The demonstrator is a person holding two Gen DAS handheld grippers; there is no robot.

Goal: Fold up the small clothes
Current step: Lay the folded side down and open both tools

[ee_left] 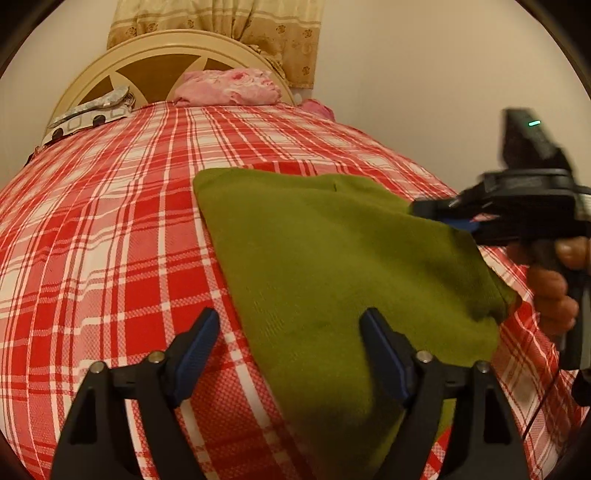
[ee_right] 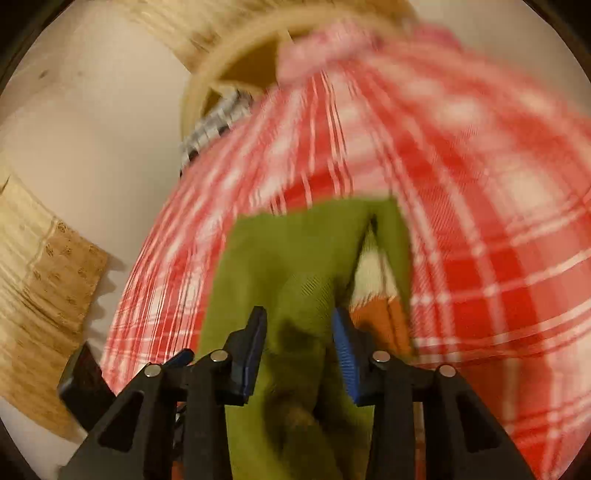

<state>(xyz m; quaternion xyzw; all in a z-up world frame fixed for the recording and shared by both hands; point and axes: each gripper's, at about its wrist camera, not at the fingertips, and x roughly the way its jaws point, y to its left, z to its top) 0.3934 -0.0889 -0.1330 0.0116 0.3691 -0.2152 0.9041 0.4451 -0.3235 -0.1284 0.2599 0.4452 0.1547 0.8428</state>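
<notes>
**Green garment folded over on the bed, both grippers letting go**

The green garment (ee_left: 332,266) lies on the red plaid bedspread (ee_left: 110,240) as a compact, doubled-over shape with clean straight edges on its far and left sides. That looks like at least one fold already laid down. Its near right corner is still bunched and slightly raised, and in the right wrist view a flap stands apart from the main body, with a strip of bedspread showing between them, so the piece is not yet flat or squared. Smoothing and probably one more fold remain, by my reading.

The left gripper (ee_left: 291,347) has its fingers spread wide; the garment's left edge runs between them, but neither pad presses on it, so it holds nothing. The right gripper (ee_right: 299,347) has its fingers partly apart, with green cloth lying between and beneath them. The pads do not appear to clamp it, though motion blur makes this less sure. A hand (ee_left: 554,291) grips its handle, seen off to the right of the left fingers.

Well beyond the fingers, a pink bundle (ee_left: 229,86) and a grey-and-white patterned cloth (ee_left: 88,118) rest against the headboard (ee_left: 155,48), under a beige curtain (ee_left: 221,18). Nothing sits near the garment; only the raised corner stands in the way.
</notes>
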